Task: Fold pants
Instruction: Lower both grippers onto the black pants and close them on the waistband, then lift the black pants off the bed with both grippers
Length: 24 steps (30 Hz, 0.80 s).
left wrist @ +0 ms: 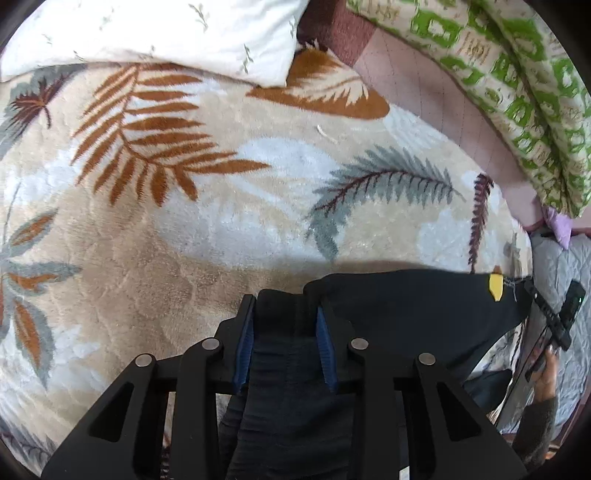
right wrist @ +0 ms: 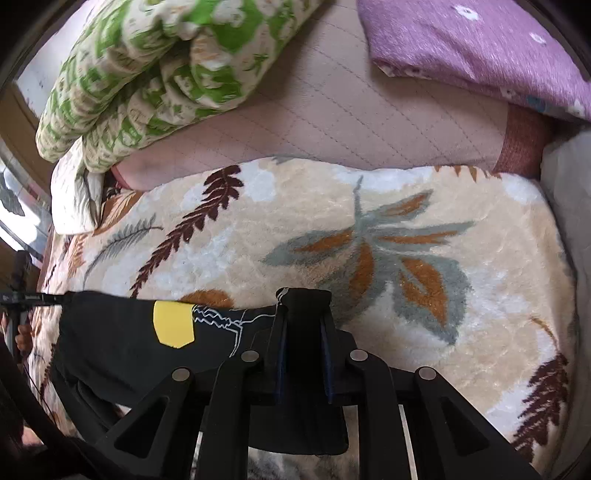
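Black fabric pants (left wrist: 406, 306) with a yellow patch hung stretched above the leaf-patterned fleece blanket (left wrist: 184, 221), both grippers' fingers (left wrist: 245, 343) clamped on bunched edges that might slip, spoiling the fold.

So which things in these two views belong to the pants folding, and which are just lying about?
In the job:
black pants
left gripper, shut on pants
right gripper, shut on pants

Lying about:
leaf-print blanket, under the pants
green patterned quilt
purple bedding
white pillow
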Each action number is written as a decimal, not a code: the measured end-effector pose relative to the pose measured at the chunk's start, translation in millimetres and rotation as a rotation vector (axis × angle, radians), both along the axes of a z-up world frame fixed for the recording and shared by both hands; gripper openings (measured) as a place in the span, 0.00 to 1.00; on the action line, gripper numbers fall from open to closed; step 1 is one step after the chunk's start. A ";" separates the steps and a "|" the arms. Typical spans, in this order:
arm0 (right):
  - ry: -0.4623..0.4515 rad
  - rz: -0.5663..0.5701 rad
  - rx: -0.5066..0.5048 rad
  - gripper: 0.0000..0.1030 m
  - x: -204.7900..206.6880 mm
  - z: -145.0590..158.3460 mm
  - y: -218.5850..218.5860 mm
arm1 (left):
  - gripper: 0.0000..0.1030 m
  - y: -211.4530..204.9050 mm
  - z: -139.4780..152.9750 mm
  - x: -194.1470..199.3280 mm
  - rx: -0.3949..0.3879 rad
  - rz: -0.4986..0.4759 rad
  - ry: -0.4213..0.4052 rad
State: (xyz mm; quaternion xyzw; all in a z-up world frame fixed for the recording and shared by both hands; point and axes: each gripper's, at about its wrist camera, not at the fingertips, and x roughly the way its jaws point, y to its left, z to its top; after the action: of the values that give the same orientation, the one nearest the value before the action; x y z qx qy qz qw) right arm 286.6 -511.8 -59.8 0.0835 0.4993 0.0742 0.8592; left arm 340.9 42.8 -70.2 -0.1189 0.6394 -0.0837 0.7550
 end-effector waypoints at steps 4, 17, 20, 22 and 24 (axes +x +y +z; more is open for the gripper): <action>0.035 0.008 -0.038 0.17 -7.5 1.5 -3.0 | 0.28 0.4 4.6 -2.5 0.025 0.002 -0.001; 0.115 -0.023 0.074 0.24 15.0 -29.1 -33.1 | 0.28 -4.2 -15.5 15.5 0.057 0.012 0.047; 0.087 0.033 0.018 0.16 14.1 -19.6 -22.2 | 0.28 -4.9 -13.8 15.7 0.045 0.031 0.034; 0.042 0.049 0.006 0.16 10.0 -6.6 -18.0 | 0.28 -5.6 -10.0 13.2 0.045 0.031 0.019; 0.013 0.045 0.001 0.16 4.7 6.4 -18.0 | 0.28 -4.4 -6.5 10.1 0.044 0.037 0.010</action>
State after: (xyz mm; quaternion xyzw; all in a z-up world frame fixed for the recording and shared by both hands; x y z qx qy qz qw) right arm 291.2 -529.8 -53.4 0.0734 0.5068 0.0931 0.8539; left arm 350.9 38.5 -76.7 -0.1146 0.6424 -0.0551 0.7557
